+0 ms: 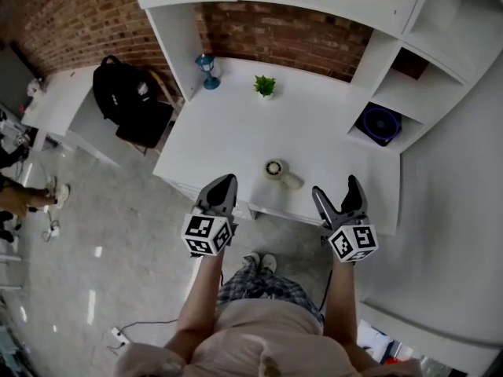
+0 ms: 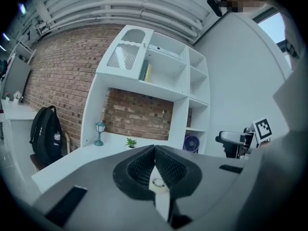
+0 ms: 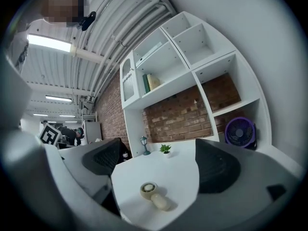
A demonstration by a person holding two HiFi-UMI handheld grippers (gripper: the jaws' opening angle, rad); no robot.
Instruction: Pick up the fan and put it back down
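Gripper, right [image 1: 336,197]: its jaws stood wide apart with nothing between them. It hung just off the desk's front edge, aimed at the hand fan.
Gripper, left [image 1: 222,188]: jaws pressed together and empty, also off the front edge.
Hand fan [image 1: 281,173]: it lay on its side on the white desk [image 1: 259,128], near the front edge, between the two grippers and touching neither. Its round head pointed toward the left gripper, its handle toward the right.
Stage: the scene fitted a fan about to be lifted as well as one just set back down — the views could not settle which.
Doing it well: either way, I judged the wide jaws should keep off the handle unless squarely astride it — a glancing touch could roll the round head toward the edge.
Edges: the front lip ran close by the fan, and a shelf upright [image 1: 369,77] bounded the desk on the right.
Open room: bare desktop stretched behind the fan to the plant [image 1: 265,86] and lamp [image 1: 207,71]. The purple fan [image 1: 380,122] sat well apart in its cubby.
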